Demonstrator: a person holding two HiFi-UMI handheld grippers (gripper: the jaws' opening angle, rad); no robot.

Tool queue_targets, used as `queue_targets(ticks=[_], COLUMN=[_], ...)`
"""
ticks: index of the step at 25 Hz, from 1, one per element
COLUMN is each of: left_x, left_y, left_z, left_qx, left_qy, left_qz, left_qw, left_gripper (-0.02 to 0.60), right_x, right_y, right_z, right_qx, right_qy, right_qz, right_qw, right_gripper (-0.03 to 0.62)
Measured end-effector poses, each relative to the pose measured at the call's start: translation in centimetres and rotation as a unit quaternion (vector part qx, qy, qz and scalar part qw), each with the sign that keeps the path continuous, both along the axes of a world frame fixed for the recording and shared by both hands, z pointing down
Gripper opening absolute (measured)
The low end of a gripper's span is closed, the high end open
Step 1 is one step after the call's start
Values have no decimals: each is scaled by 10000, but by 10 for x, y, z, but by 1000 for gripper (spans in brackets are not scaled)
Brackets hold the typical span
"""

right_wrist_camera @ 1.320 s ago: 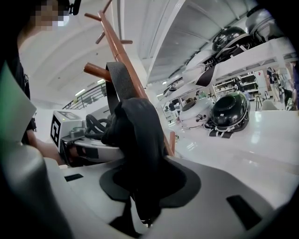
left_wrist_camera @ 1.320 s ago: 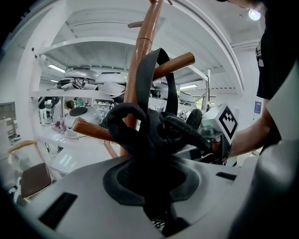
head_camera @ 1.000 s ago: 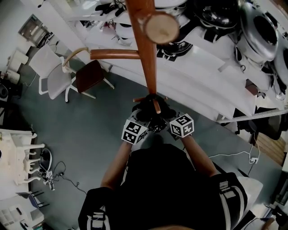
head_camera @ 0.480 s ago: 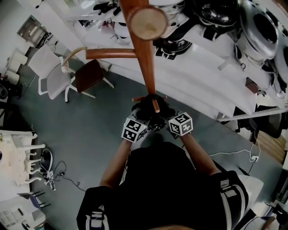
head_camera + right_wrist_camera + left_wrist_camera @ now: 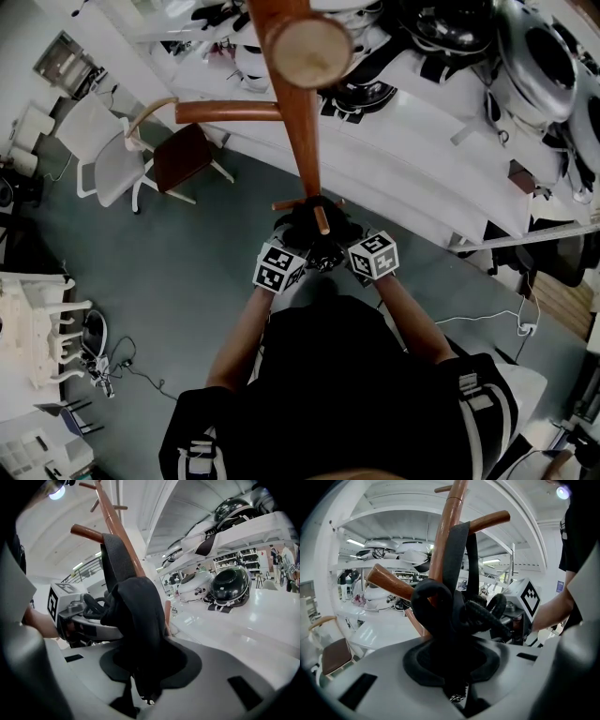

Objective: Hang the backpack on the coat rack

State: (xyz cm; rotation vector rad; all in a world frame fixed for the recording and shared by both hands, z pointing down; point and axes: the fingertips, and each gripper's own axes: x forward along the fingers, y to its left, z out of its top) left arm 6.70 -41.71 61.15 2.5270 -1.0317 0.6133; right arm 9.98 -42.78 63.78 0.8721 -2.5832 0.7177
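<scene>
One white shelving unit (image 5: 441, 159) runs across the top of the head view. On its lower shelf the right gripper view shows two helmets, one white (image 5: 194, 587) and one dark (image 5: 229, 584).

One wooden coat rack (image 5: 305, 141) rises straight at the head camera, round cap uppermost.

On the grey floor (image 5: 187, 281) there are two chairs by its upper left corner, one white (image 5: 101, 161) and one with a brown seat (image 5: 183, 155).

One black backpack (image 5: 314, 225) is bunched hard against the rack's pole, low down, just ahead of the two marker cubes.

Two grippers sit side by side, close together. The left gripper (image 5: 457, 686) has its jaws pinching a fold of backpack cloth. The right gripper (image 5: 143, 686) is the same, clamped on black backpack fabric.

One flat strap (image 5: 459, 550) climbs the pole.

The left gripper view shows three pegs. A thick one (image 5: 389, 581) points left, an upper-right one (image 5: 490, 521) has the strap looped over it next to the pole, and a small one (image 5: 443, 488) sits at the top.
</scene>
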Motion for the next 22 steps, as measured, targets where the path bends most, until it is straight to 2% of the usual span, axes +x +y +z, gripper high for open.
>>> queue_targets(ticks=[9,12,22], left_x=[-5,-8,-16], left_y=[1,1,8], left_z=[8,8,7], left_qx=[22,24,-3], left_qy=[-151,-57,123], left_qz=[-90,-122,-187], left_qw=[9998,9999,9997], left_gripper=[109,121,167], right_x=[-3,-5,2], right_y=[-4,-5,-1], right_z=[10,10,8], right_qx=[290,373,573], right_qy=[451,537,525], right_qz=[-236,-301,-43], right_qw=[9983,9974,9970], right_gripper=[161,172,206])
